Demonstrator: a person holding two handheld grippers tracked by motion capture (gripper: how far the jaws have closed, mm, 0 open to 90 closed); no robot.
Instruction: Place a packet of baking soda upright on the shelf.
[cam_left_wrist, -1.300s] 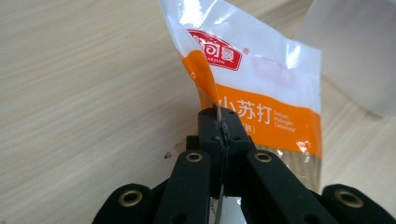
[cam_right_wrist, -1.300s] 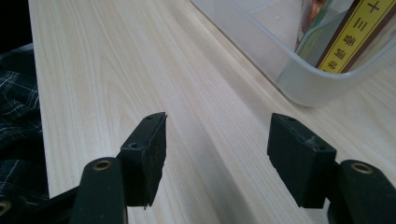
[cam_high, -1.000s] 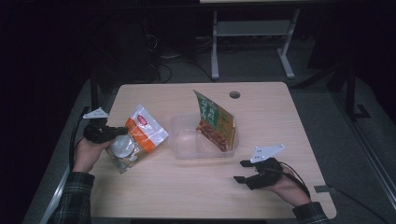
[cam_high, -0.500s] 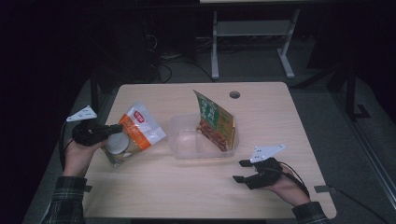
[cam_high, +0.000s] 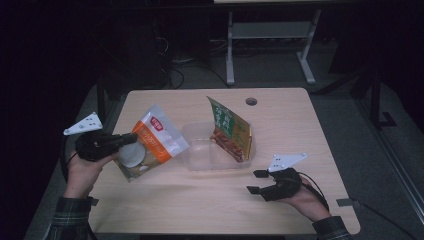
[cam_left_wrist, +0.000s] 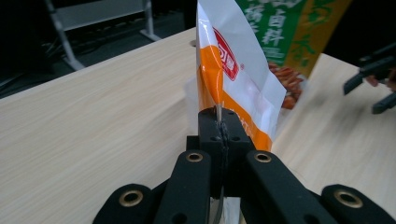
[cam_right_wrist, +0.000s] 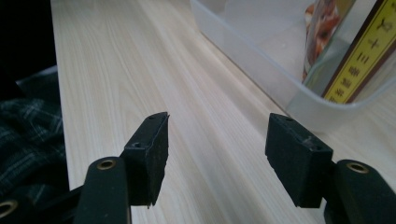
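Your left gripper (cam_high: 131, 139) pinches the edge of an orange-and-white snack pouch (cam_high: 148, 141), its black jaws pressed together on the thin seam, as the left gripper view shows with the pouch (cam_left_wrist: 233, 79) rising straight out of the clamped tips. The pouch hangs tilted in the air above the left part of the light wooden table (cam_high: 200, 200), its far corner pointing away from the left gripper toward a clear plastic container (cam_high: 212, 152) that sits just beyond it. A green-and-yellow snack bag (cam_high: 228, 129) stands leaning inside that container, on the side farther from your left gripper; in the left gripper view the same green bag (cam_left_wrist: 299, 32) looms behind the pouch you hold. Your right gripper (cam_high: 256, 182) rests low over the table near your edge, its jaws spread with nothing between them, the bare wood showing in the gap in the right gripper view (cam_right_wrist: 217, 154). Ahead and to the right of those open jaws lies the container's near wall (cam_right_wrist: 261, 56), with the bag's yellow edge (cam_right_wrist: 359, 60) showing through the plastic. The right gripper stands well apart from the pouch, the container lying between the two grippers. A plaid sleeve (cam_high: 70, 222) covers your left forearm.
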